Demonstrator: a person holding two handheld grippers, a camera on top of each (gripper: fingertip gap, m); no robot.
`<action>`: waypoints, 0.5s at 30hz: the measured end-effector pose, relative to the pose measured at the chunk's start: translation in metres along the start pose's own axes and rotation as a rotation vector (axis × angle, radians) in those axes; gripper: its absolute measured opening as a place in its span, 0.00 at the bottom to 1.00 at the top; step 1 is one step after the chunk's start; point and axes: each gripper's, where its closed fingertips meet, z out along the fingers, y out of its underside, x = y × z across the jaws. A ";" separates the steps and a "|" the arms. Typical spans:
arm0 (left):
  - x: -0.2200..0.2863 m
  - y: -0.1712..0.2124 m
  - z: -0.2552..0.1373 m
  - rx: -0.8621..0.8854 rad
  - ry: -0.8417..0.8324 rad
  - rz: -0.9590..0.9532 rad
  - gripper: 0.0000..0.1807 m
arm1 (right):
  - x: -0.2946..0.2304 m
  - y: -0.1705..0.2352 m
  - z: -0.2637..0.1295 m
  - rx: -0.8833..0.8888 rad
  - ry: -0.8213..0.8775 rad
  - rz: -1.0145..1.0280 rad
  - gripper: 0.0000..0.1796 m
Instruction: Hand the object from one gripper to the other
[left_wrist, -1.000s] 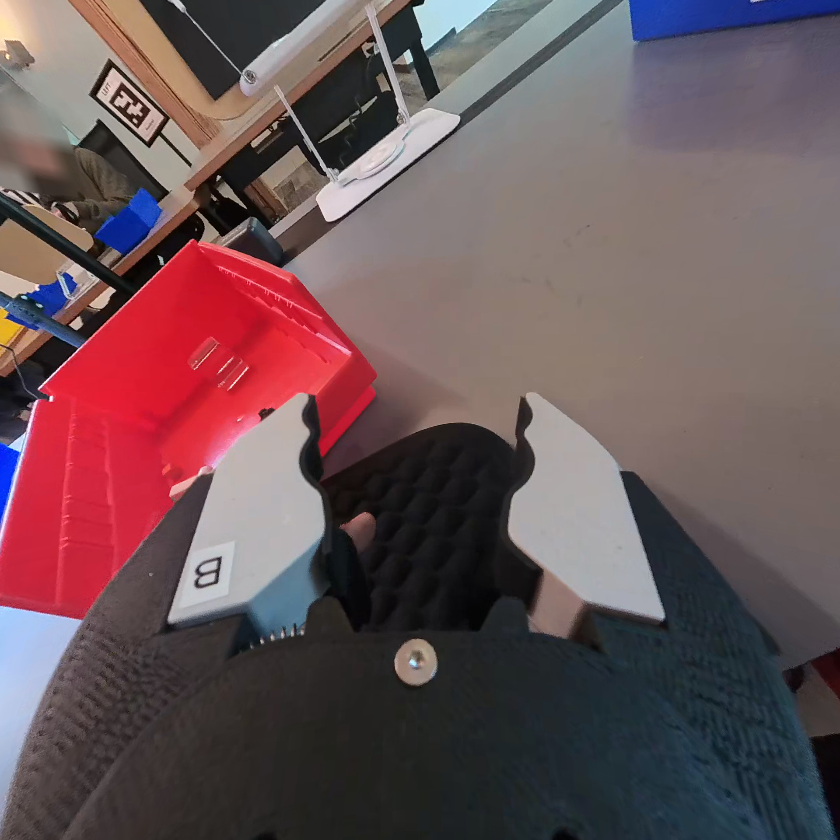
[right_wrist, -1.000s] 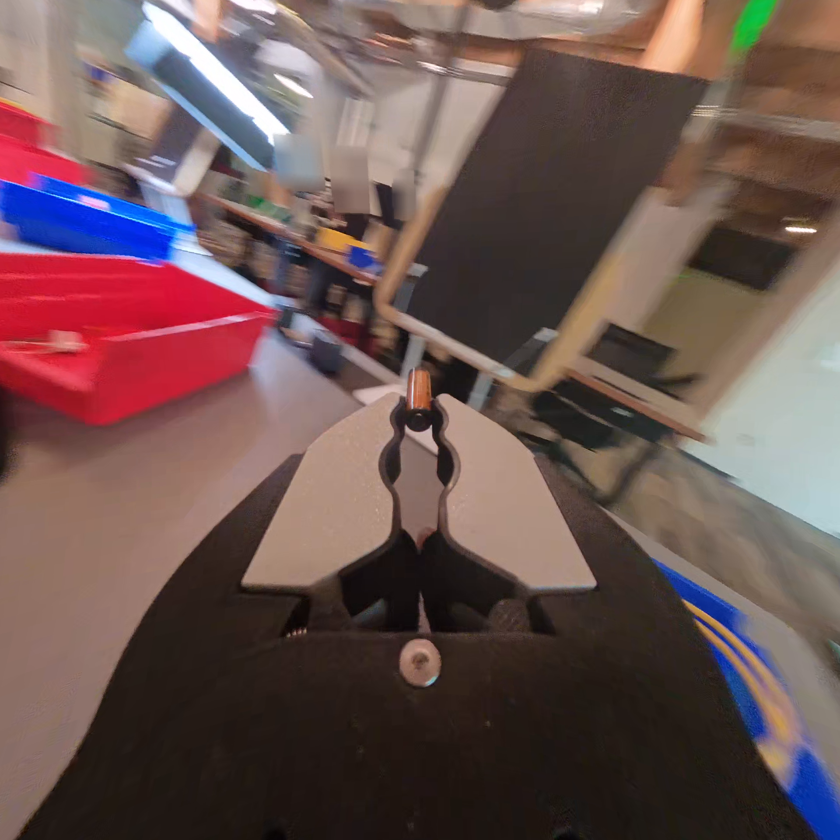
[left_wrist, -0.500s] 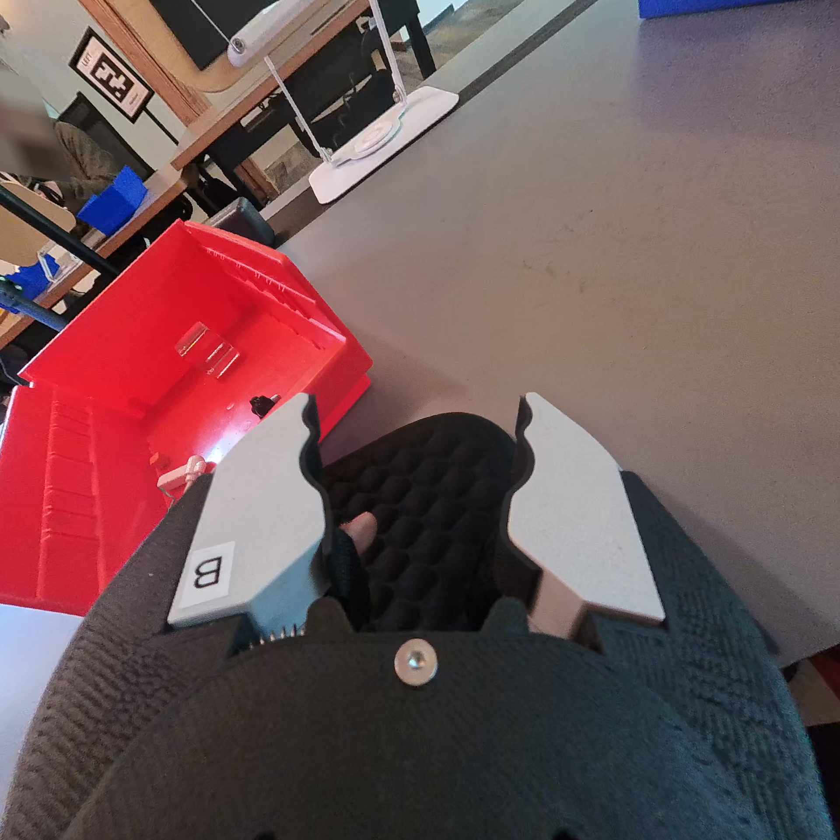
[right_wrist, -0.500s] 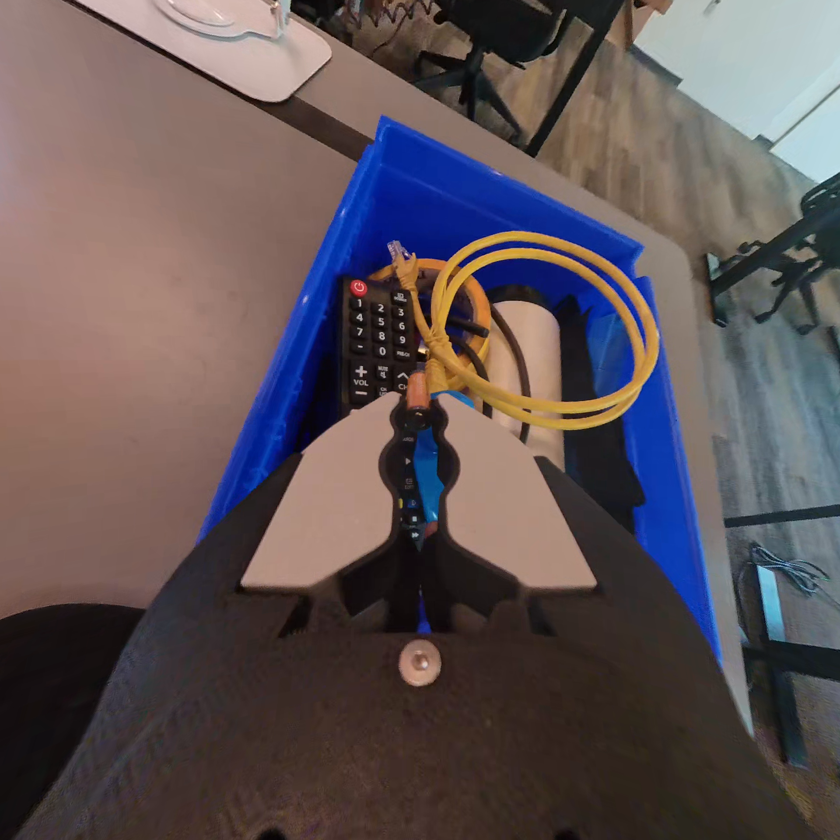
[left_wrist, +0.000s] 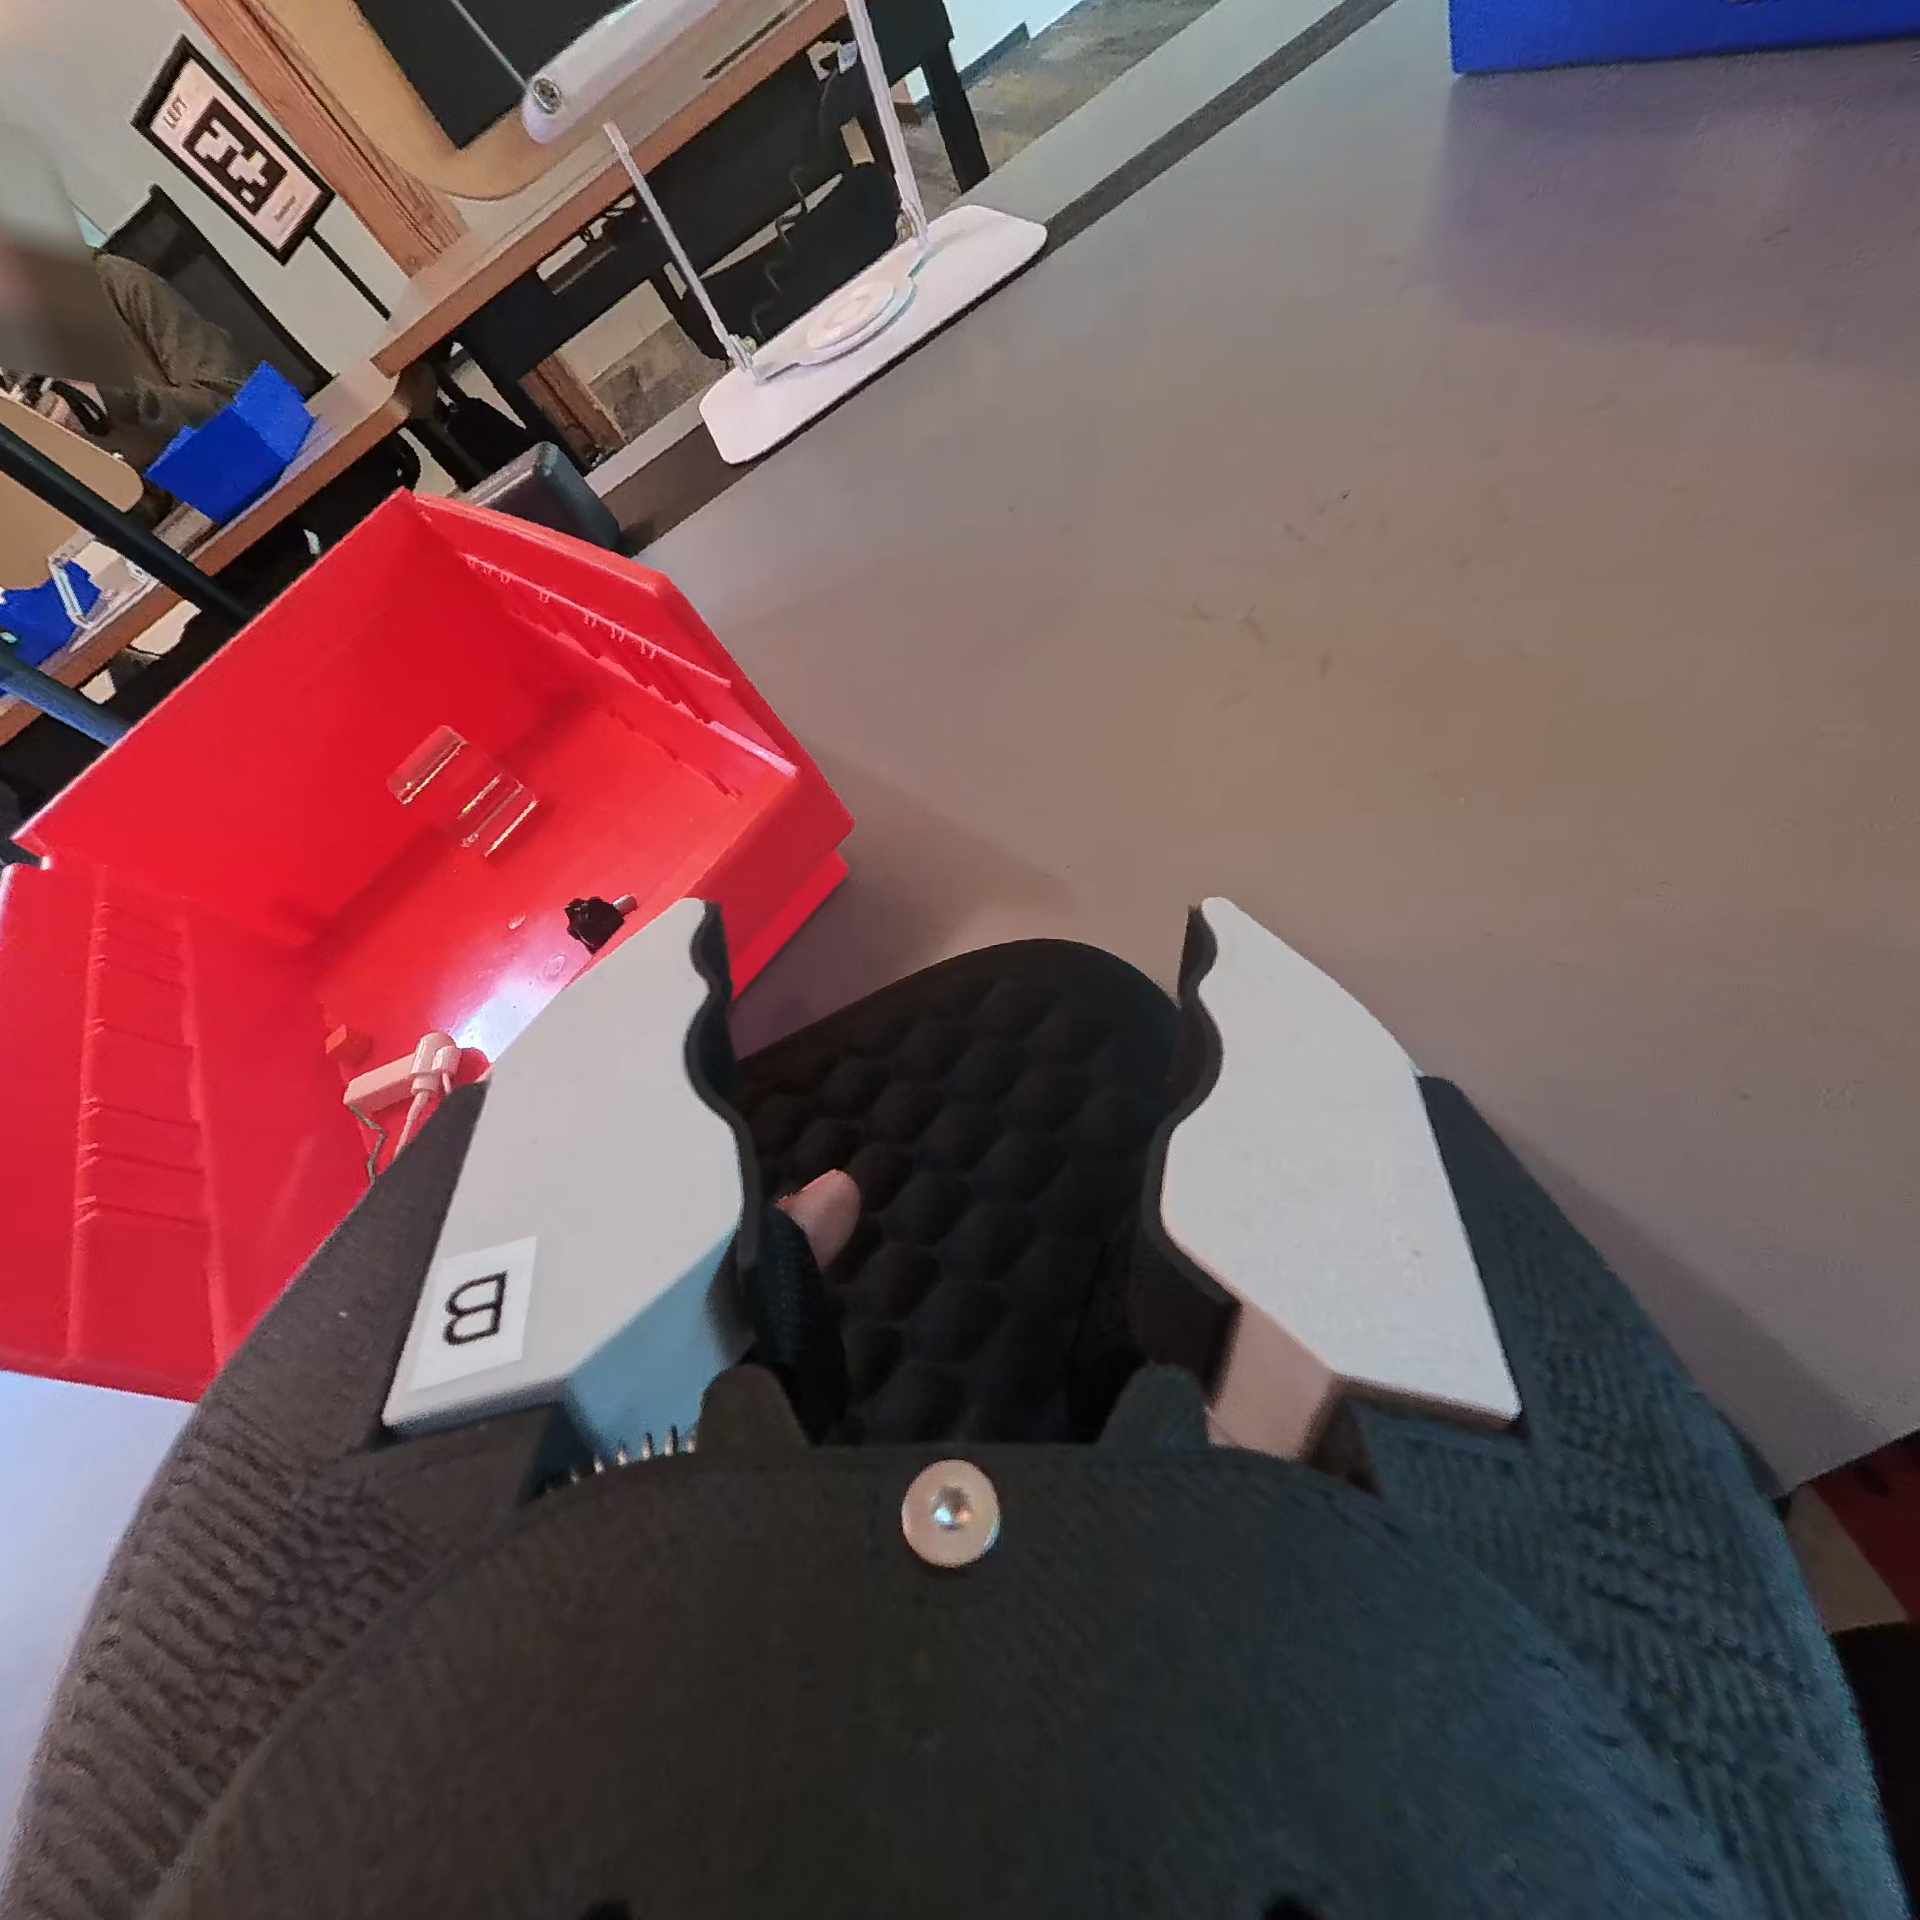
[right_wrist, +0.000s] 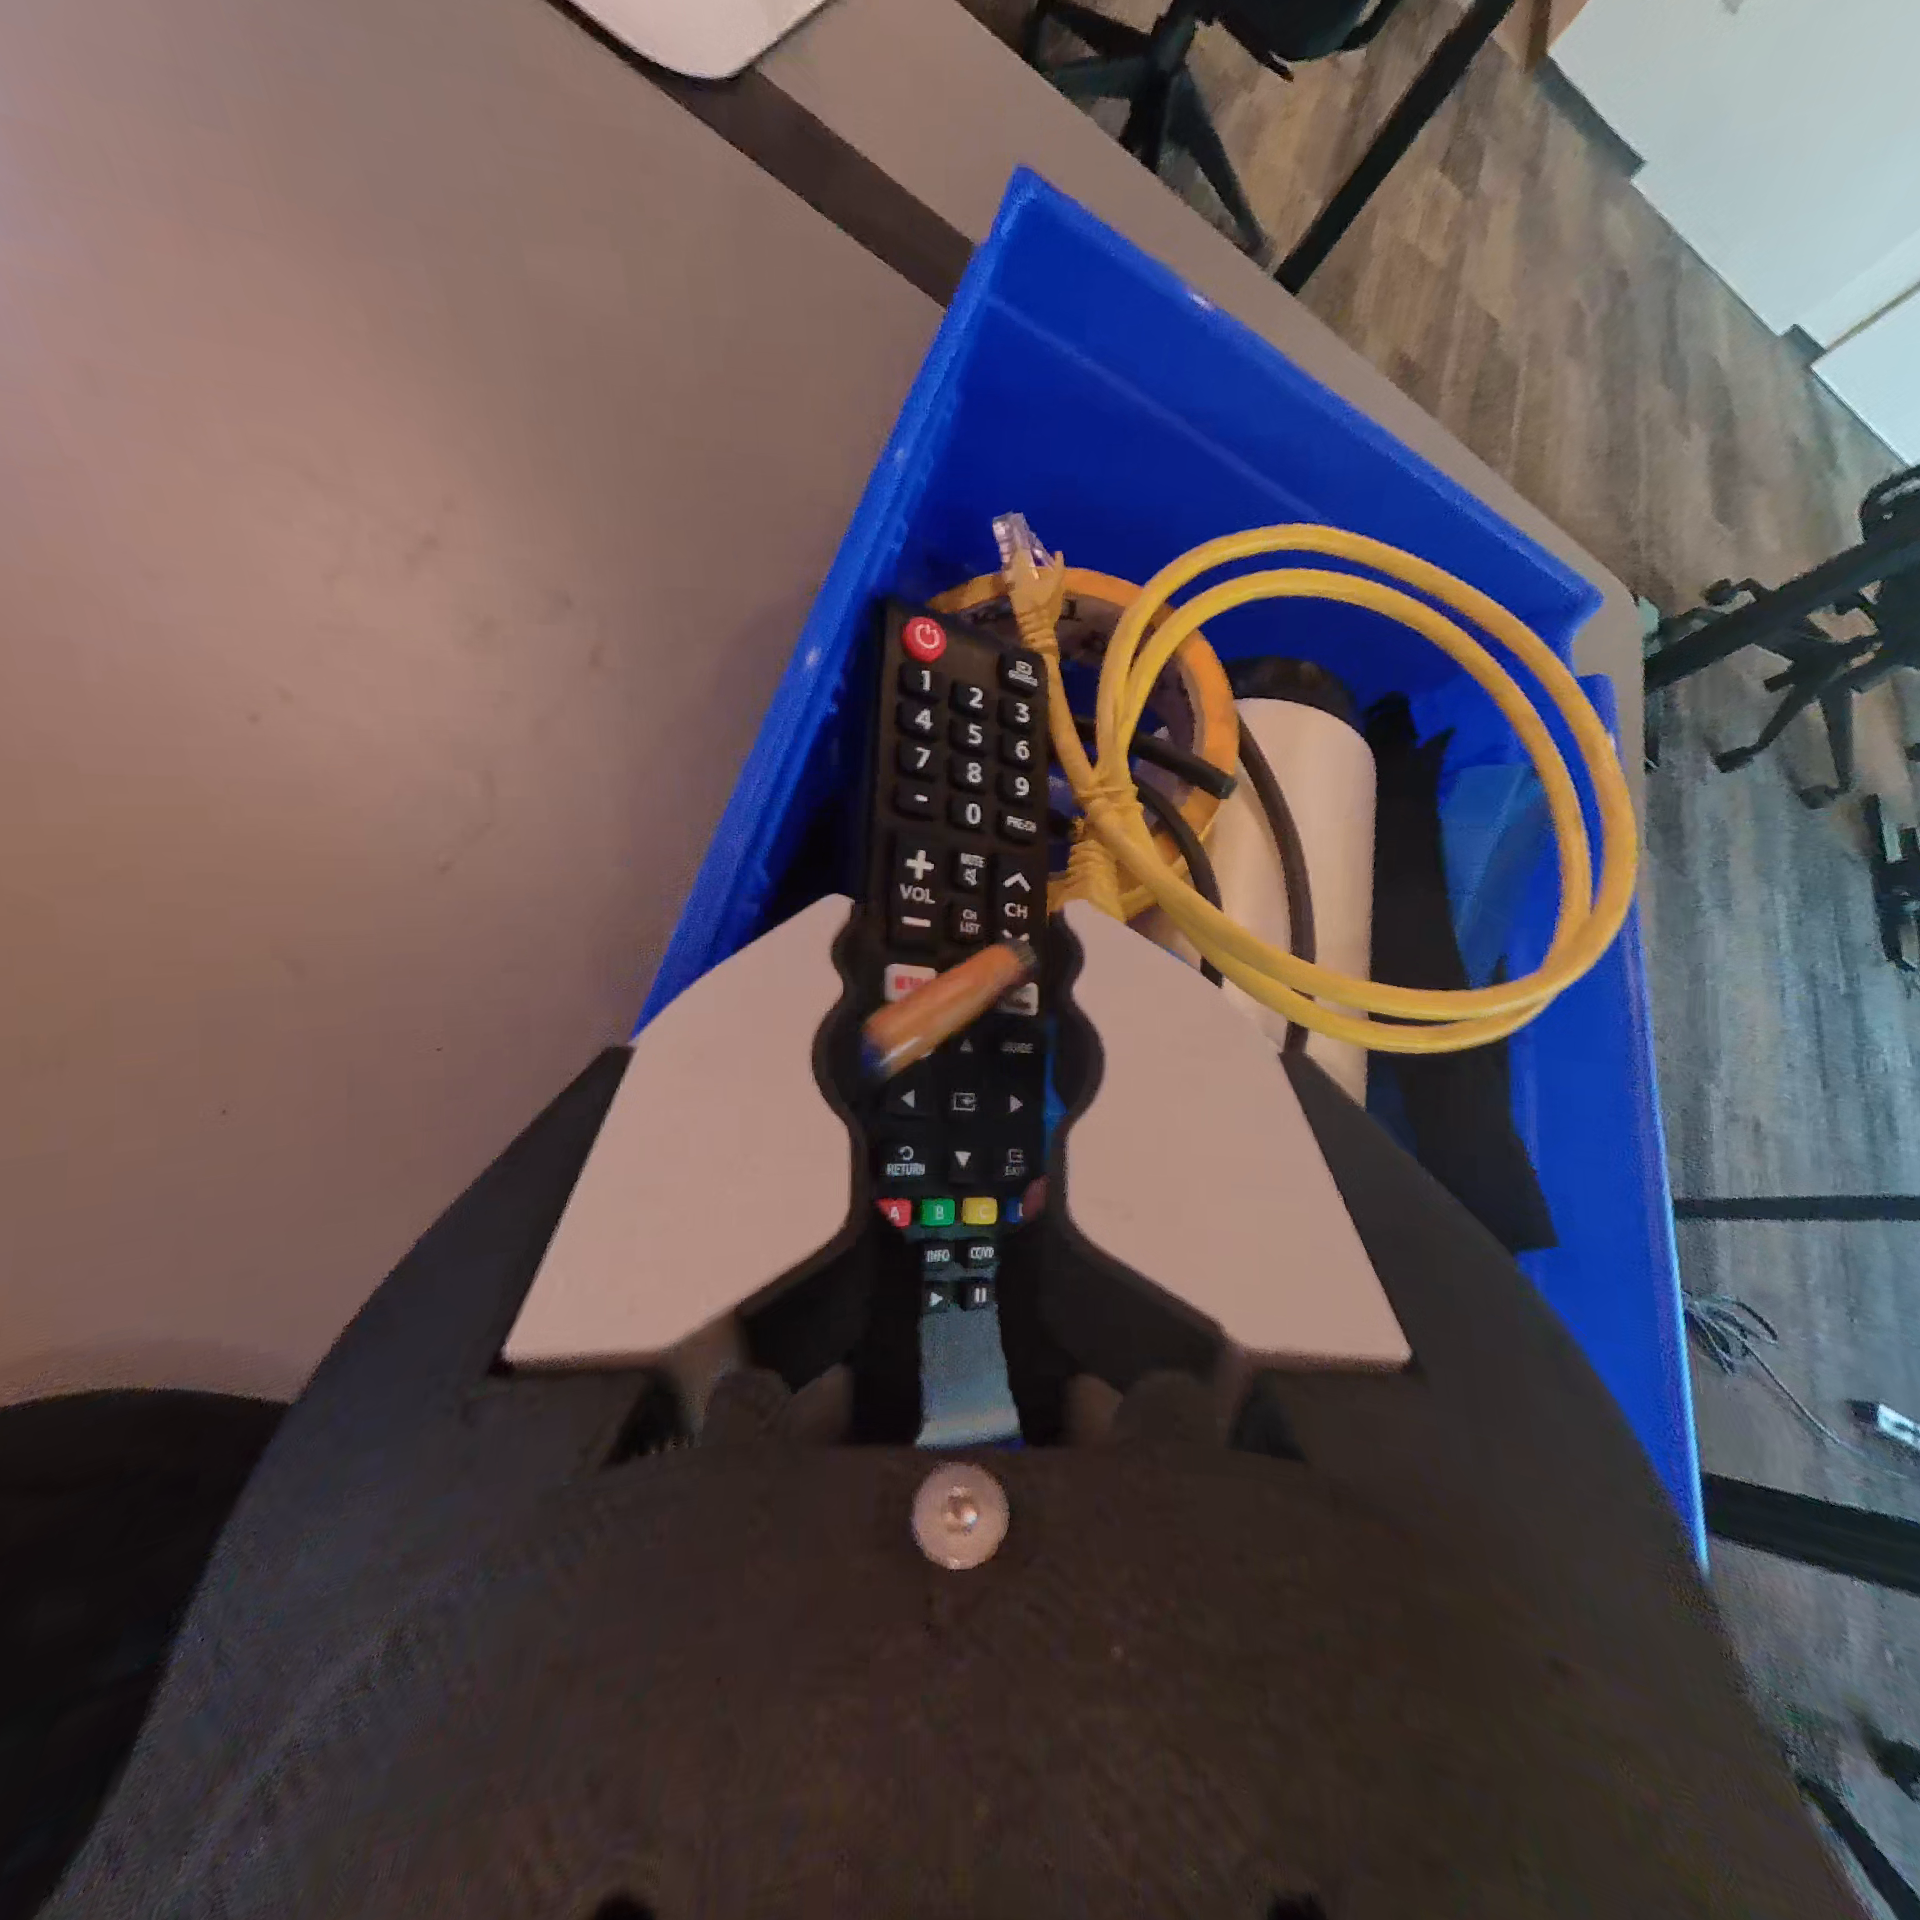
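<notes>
My right gripper (right_wrist: 956, 925) points down over the blue bin (right_wrist: 1143, 416), jaws parted; the battery (right_wrist: 940, 1006) lies blurred between them, over the remote (right_wrist: 961, 769). My left gripper (left_wrist: 951, 925) gapes wide, empty.

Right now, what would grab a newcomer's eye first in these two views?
In the right wrist view, a looped yellow network cable and a black button-covered remote fill a blue plastic bin, with a small blurred orange cylinder between the open right tool's fingers. On the left, a bright red plastic bin sits on the grey table.
</notes>
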 end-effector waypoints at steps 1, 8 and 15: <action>0.000 -0.001 -0.001 0.008 0.007 -0.012 0.46 | 0.001 -0.001 -0.001 -0.005 0.013 0.004 0.22; -0.021 -0.004 -0.016 0.039 0.062 -0.104 0.46 | 0.017 -0.043 -0.032 0.313 0.038 0.176 0.42; -0.097 -0.013 -0.042 -0.047 0.129 -0.140 0.36 | 0.011 -0.081 -0.067 0.619 -0.077 0.312 0.43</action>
